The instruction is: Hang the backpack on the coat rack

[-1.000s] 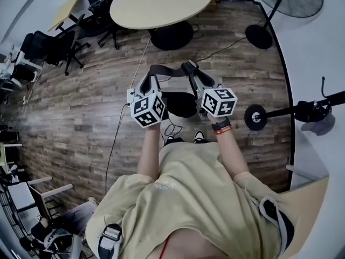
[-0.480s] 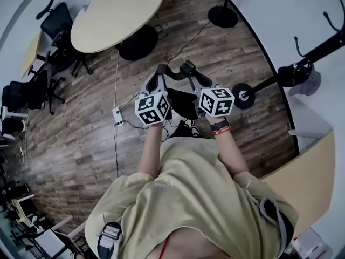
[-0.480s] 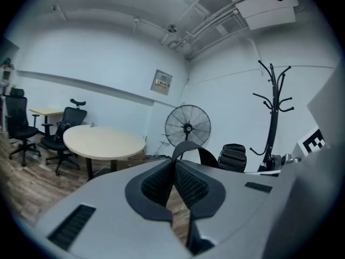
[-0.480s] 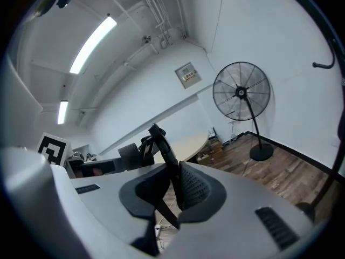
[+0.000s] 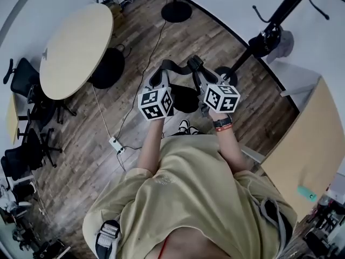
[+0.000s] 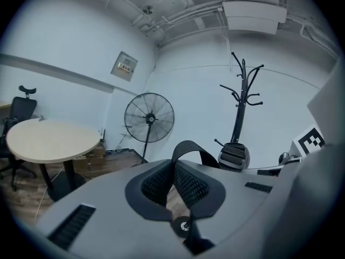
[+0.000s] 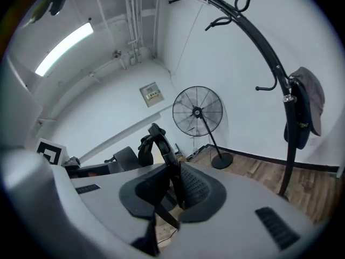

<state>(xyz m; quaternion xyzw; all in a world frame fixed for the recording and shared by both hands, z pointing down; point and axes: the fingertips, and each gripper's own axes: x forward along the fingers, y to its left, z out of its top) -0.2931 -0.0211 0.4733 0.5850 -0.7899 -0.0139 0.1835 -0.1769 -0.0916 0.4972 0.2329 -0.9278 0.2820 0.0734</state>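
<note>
Head view first: I'm standing on the brown wood-plank floor [image 5: 108, 123] with both arms out in front of me, and the black backpack [image 5: 183, 99] hangs between my two grippers, off the floor and just beyond my shoes. The left gripper [image 5: 160, 75] and the right gripper [image 5: 194, 67] sit close side by side, marker cubes facing up. The black webbing strap [image 5: 175, 65] arcs from one to the other.

In the left gripper view my fingers are clamped down tight on that strap, and you can see it come out of the mesh pads and curl up and over to the right. Same deal in the right gripper view: the pads are pinched on a run of the strap standing on edge between them, with the buckle end sticking up above. So both sides are grabbing the strap, and the bag's body dangles under it.

The tall black coat rack [image 5: 280, 12] stands up and to my right in the head view, near the white wall and well apart from the bag. Nothing of the backpack is touching it. A grey cloth piece [image 7: 308, 99] hangs from one of its lower hooks, and the top hooks are bare. There's a black pedestal fan [image 6: 149, 117] over by the wall, and the round beige table [image 5: 75, 47] off to my left.
</note>
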